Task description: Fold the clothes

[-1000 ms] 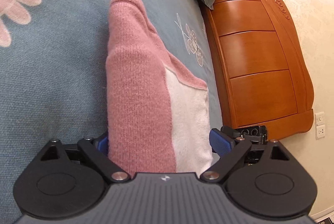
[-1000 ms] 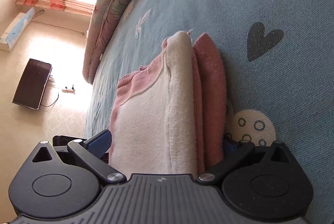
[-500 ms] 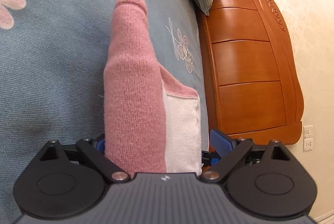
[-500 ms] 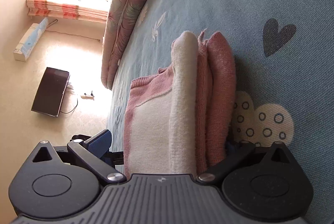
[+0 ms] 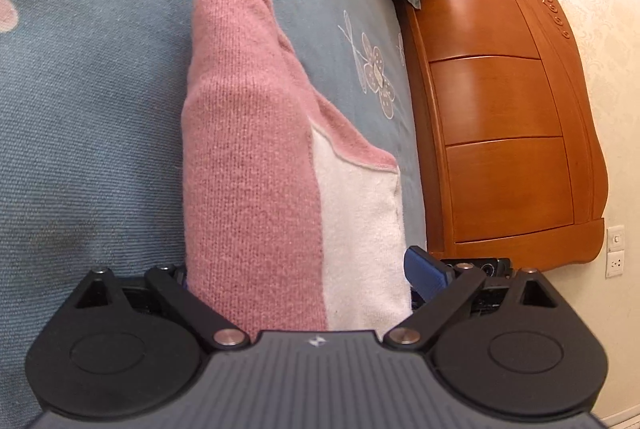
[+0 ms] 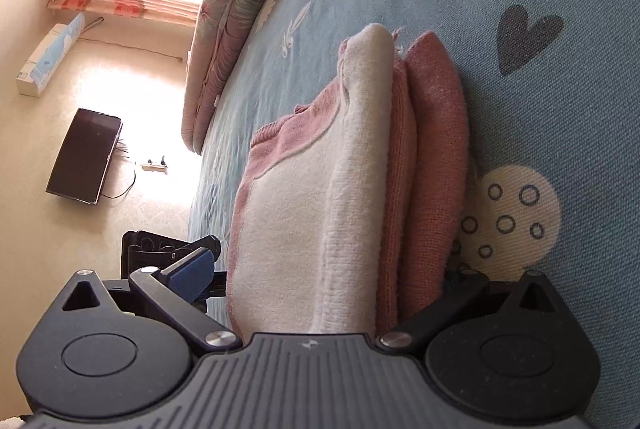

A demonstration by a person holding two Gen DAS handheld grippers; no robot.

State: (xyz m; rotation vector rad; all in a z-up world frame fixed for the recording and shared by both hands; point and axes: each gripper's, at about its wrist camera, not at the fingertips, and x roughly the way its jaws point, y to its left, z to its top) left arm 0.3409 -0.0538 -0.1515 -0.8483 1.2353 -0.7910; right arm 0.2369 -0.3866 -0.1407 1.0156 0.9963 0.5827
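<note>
My left gripper (image 5: 298, 279) has its jaws spread wide around the near end of the folded pink and cream knitted sweater (image 5: 256, 165), which lies on the blue patterned bedspread (image 5: 88, 101). My right gripper (image 6: 324, 277) straddles the sweater's (image 6: 360, 189) stacked layers the same way, jaws apart; I cannot tell whether either pinches it. The carved wooden headboard (image 5: 500, 101) stands at the right.
</note>
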